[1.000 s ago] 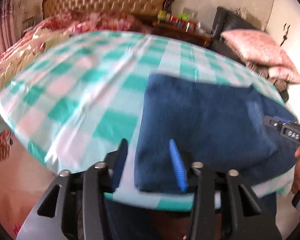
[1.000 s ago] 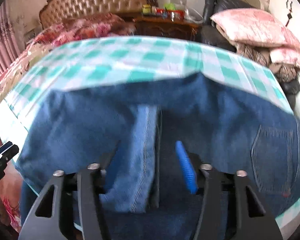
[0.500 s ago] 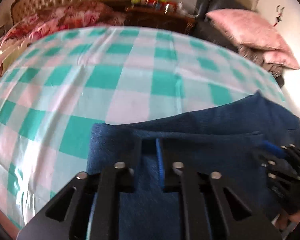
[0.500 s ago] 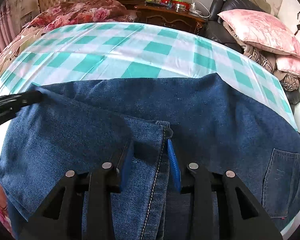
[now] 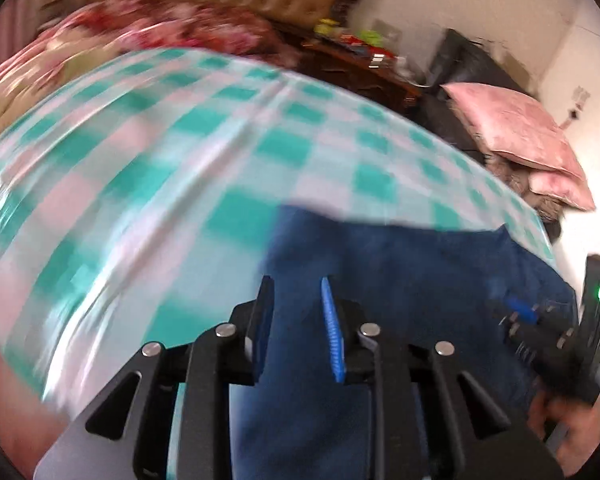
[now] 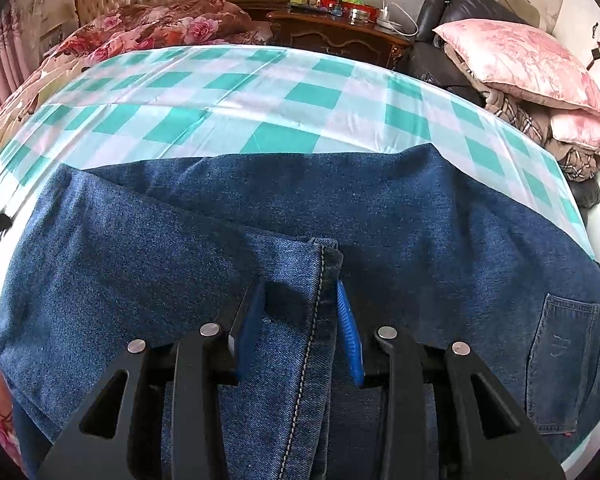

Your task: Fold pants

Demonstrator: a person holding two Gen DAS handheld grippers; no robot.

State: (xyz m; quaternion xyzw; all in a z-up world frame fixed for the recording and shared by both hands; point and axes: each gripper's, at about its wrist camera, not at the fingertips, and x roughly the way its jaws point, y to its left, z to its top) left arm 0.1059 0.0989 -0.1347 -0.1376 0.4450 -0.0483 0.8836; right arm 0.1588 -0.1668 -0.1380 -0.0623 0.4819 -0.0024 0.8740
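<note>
One pair of dark blue denim pants (image 6: pixel 420 220), lying in layers on one green-and-white check sheet (image 6: pixel 300 92). Fills the space under and just ahead of both claws, with bare sheet farther ahead.

Right claw (image 6: pixel 300 312): pads partway apart, with a stitched hem edge of the pants standing up between them. Touches the right-hand pad, but cannot tell about a real pinch.

Left claw (image 5: pixel 296 320): pads apart, nothing pinched, hanging over the left edge of the pants, with sheet to its left. Very blurry there.

Could go wrong from here:
- Slipping of the thick hem out of a loose pinch, then flopping down into a crooked fold.
- Grabbing the sheet along with the denim at the left edge and dragging it into bumps.
- Ending up uneven from pulling one side farther than the other.

Counting:
- one pair of pants
- one back pocket (image 6: pixel 564 360) showing far to the right of the right claw
- one sheet
- two claws
- two pink pillows (image 6: pixel 516 60) far ahead and to the right
</note>
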